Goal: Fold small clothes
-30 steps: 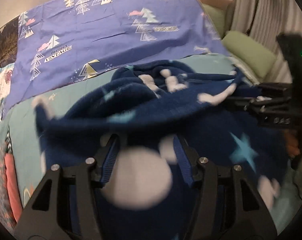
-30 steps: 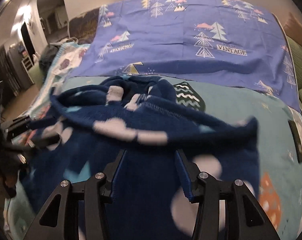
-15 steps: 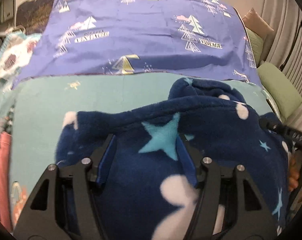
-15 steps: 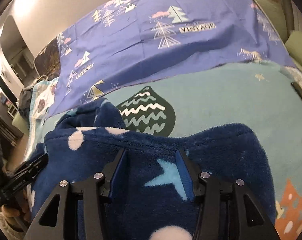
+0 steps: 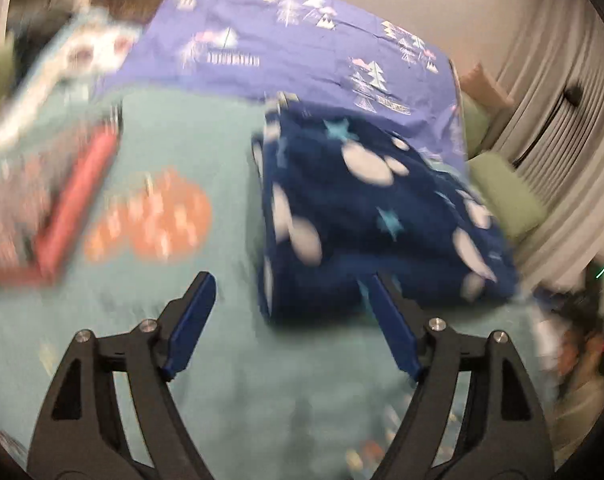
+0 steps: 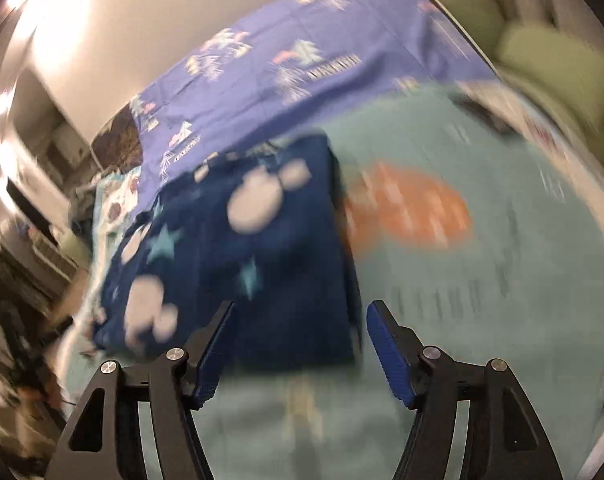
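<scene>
Both grippers stand with jaws spread, having just been opening, and nothing sits between their blue pads. Left gripper [image 5: 288, 322] hangs over the teal bedspread [image 5: 182, 128], with the navy fleece garment [image 5: 365, 216] lying folded ahead and to its right. Right gripper [image 6: 300, 350] hovers at the near edge of that same garment [image 6: 262, 256], apart from it. Beyond lies a purple sheet [image 5: 302, 52] printed with trees. Both views are blurred.

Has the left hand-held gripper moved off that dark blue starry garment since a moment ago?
Yes. The left hand-held gripper has backed off leftward over the teal sheet; the blue garment, earlier between its fingers, now lies ahead to its right. Its jaws have just been opening, nothing between them.
</scene>
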